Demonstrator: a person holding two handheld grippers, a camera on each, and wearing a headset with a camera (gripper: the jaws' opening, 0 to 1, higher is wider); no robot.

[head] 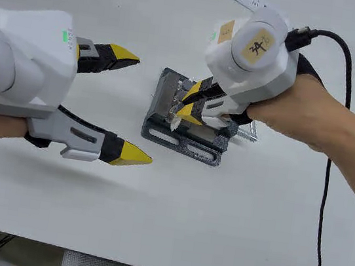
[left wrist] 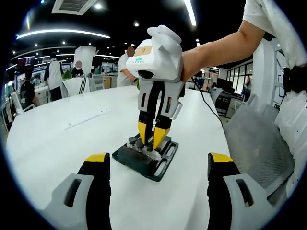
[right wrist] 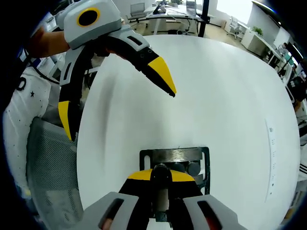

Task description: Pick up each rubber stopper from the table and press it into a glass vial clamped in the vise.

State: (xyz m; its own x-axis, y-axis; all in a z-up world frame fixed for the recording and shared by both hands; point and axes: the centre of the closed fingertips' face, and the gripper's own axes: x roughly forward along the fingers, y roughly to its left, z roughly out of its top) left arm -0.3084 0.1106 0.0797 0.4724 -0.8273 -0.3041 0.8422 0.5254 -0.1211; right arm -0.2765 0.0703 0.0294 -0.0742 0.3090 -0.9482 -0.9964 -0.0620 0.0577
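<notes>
My right gripper (head: 188,107) stands over the vise (head: 182,145), its jaws pinched together on a rubber stopper (right wrist: 160,172) at the vise's middle. My left gripper (head: 144,110) hangs beside the vise, jaws wide apart.

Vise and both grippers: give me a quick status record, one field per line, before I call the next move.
Vise: dark, sits flat on the white table, under the right gripper.
Right gripper: points down over the vise, jaws closed on a dark rubber stopper.
Stopper position: in line with two dark-capped vials in the vise; seating depth cannot be told.
Left gripper: jaws wide open, nothing between them, apart from the vise.
</notes>
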